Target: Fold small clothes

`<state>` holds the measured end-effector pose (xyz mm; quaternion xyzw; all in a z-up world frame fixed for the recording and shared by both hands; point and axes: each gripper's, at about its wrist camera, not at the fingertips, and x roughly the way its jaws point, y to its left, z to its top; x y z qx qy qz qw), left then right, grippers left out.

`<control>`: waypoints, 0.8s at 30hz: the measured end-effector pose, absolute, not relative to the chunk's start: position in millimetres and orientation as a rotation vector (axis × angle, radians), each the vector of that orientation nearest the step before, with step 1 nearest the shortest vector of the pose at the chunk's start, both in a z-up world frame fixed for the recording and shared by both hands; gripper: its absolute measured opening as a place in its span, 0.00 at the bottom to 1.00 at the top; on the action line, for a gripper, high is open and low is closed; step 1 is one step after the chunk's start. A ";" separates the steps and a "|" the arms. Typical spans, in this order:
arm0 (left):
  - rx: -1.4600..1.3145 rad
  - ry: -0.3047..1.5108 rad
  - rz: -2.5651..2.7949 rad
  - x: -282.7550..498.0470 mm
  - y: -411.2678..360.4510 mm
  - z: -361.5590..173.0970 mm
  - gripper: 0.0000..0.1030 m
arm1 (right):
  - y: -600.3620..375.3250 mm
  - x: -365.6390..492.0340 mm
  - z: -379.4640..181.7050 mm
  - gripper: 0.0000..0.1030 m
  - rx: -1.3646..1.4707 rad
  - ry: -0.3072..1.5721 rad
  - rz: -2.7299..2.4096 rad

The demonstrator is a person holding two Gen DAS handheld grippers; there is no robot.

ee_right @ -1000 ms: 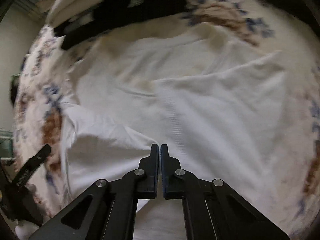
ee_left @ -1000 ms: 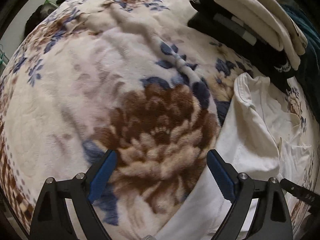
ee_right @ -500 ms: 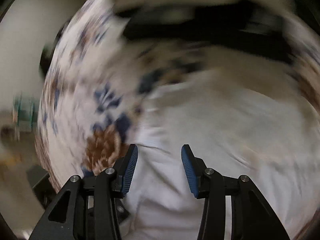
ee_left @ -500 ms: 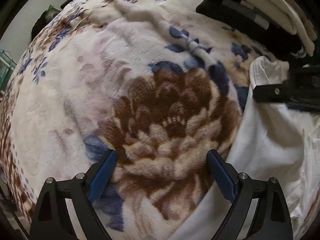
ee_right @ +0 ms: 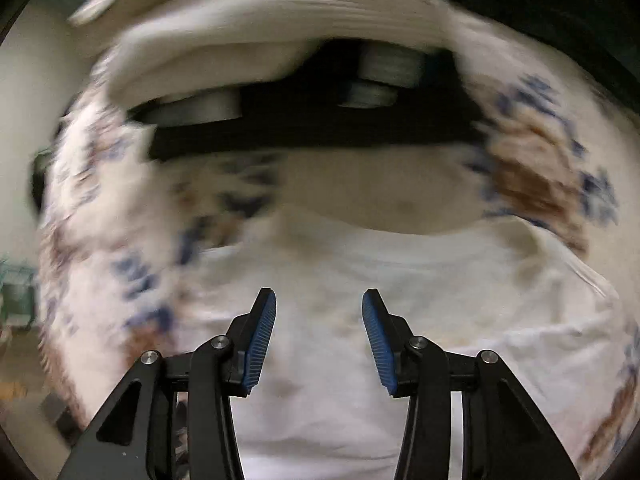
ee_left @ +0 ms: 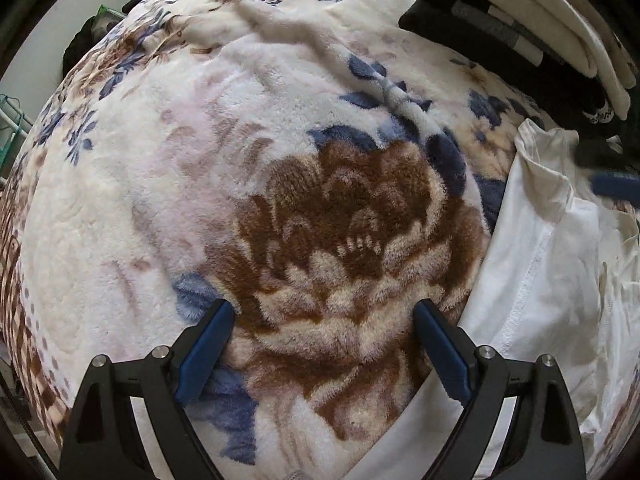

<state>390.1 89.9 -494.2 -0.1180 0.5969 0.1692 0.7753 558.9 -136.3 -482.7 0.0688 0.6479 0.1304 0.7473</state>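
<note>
Left gripper: jaws spread wide, nothing between them. Poised over the blanket, above its brown flower print. No cloth in reach of either blue pad.

Right gripper: jaws released, parted, empty. Poised over the shirt; whether the tips touch the fabric cannot be told. View motion-blurred.

Shirt, white, small, the item to fold. In the right view it lies directly under and ahead of the jaws, spreading from 6 o'clock up to the middle of the frame, with a curved edge, likely the neckline, at 12 o'clock from the tips. In the left view the shirt lies at 3 to 4 o'clock from the jaws, its near edge running from 5 o'clock at the bottom up toward 1 o'clock; its long axis follows that edge. One fingertip of the left gripper sits just beside this edge, apart from it.

Key relation: the right gripper is nearer, already above the shirt's upper part; the left is off to the side over bare blanket. Judged: a grasp at the collar or shoulder suits the right; the left would have to shift toward 3 o'clock to take the side edge.

Stack: folded clothes, cream over black, at 1 o'clock in the left view, well apart from the jaws; at 12 o'clock in the right view, beyond the shirt, blurred.

Blanket: plush, floral, blue and brown, under everything.
</note>
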 end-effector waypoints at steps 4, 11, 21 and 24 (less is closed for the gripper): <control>-0.229 1.304 0.364 390.4 82.6 -495.3 0.89 | -68.4 555.8 -491.9 0.46 -0.046 1.445 0.506; -0.242 1.307 0.355 392.3 86.2 -497.7 0.89 | -92.1 584.3 -521.6 0.24 0.069 1.445 0.239; -0.235 1.309 0.356 391.4 89.0 -500.6 0.89 | -117.0 593.0 -478.6 0.37 0.200 1.427 0.403; -0.227 1.310 0.357 392.4 86.2 -495.4 0.89 | -75.3 580.5 -477.2 0.37 -0.051 1.444 0.533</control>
